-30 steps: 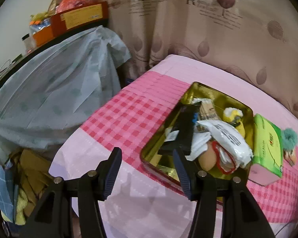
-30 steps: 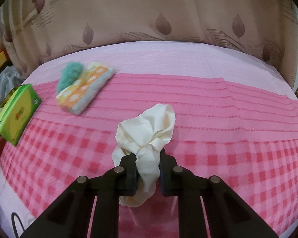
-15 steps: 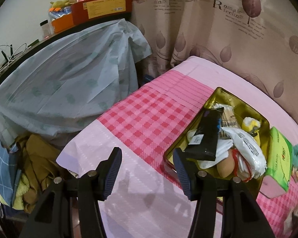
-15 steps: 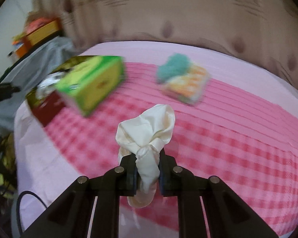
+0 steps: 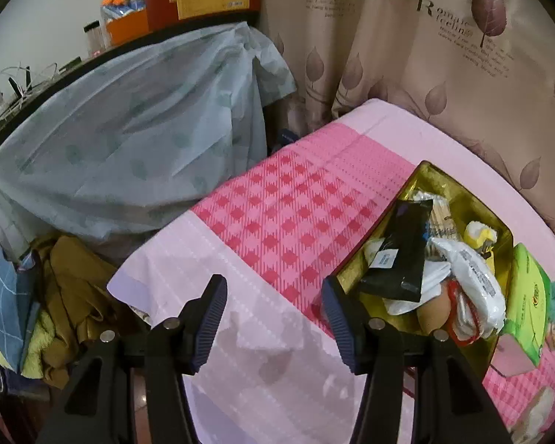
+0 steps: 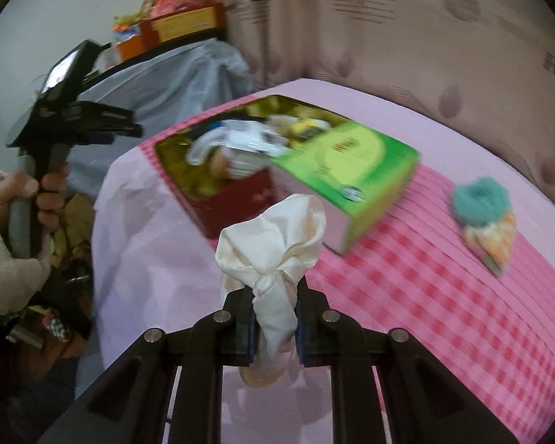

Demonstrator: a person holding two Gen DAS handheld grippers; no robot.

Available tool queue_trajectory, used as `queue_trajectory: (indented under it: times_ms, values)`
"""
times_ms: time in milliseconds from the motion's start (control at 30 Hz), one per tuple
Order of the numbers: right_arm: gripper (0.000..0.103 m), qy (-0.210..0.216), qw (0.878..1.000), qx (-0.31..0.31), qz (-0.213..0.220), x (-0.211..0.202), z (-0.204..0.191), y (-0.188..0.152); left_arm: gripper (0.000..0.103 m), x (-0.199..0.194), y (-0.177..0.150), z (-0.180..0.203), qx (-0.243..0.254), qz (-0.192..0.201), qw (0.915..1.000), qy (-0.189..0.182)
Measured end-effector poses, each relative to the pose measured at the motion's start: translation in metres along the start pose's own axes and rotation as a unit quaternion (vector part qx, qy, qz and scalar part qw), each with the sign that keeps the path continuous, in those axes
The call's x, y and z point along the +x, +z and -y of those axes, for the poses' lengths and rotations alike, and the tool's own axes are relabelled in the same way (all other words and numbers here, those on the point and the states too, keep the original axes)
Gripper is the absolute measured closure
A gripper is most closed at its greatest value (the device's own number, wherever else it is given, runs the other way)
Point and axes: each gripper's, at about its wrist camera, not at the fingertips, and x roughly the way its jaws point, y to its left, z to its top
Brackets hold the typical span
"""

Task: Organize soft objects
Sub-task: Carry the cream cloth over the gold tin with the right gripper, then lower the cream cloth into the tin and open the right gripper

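1. Cloth first: my right gripper (image 6: 273, 314) is clamped on the knotted cream cloth (image 6: 273, 244). Its bunched head stands above the fingertips and its tail hangs down between the two fingers, so the cloth's long axis runs along the fingers and points toward the tin.

2. I take the gold tin (image 6: 174, 155) as my landmark. From the held cloth it lies ahead and to the left in the right wrist view, well apart, with pale pink bedcover (image 6: 148, 251) between us.

3. The green tissue box (image 6: 351, 170) leans against the tin's right side. It sits closer to the cloth than the tin's open interior does, so I judge it the thing to steer round.

4. The tin already looks heaped; a black packet (image 5: 399, 251) and a white pouch (image 5: 470, 277) lie across it. The free room seems to be at its near left corner.

5. My left gripper (image 5: 273, 318) is nearer the tin, hanging just beside its near-left corner with fingers wide apart and nothing between them.

6. A teal scrunchie (image 6: 479, 199) lies well right of the tin, beyond the box.
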Motion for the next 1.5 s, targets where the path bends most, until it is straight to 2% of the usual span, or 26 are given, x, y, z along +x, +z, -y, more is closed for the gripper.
queue_trajectory:
  times_ms: [200, 667, 1067, 1500]
  values:
    - [0.089, 0.026, 0.999, -0.037, -0.001, 0.012, -0.033, 0.02, 0.048, 0.002, 0.002, -0.006, -0.015, 0.0, 0.9999, 0.008]
    - [0.089, 0.052, 0.997, -0.06, 0.015, 0.043, -0.062, 0.08, 0.048, 0.007, 0.004, -0.018, -0.039, -0.008, 0.9991, 0.017]
    - [0.089, 0.033, 0.998, -0.05, 0.02, 0.082, -0.058, 0.136, 0.048, 0.011, 0.006, -0.022, -0.046, -0.013, 0.9987, 0.016]
    - [0.081, 0.01, 0.999, -0.03, 0.0, 0.125, -0.042, 0.17, 0.048, 0.016, 0.006, -0.023, -0.05, -0.014, 0.9984, 0.02]
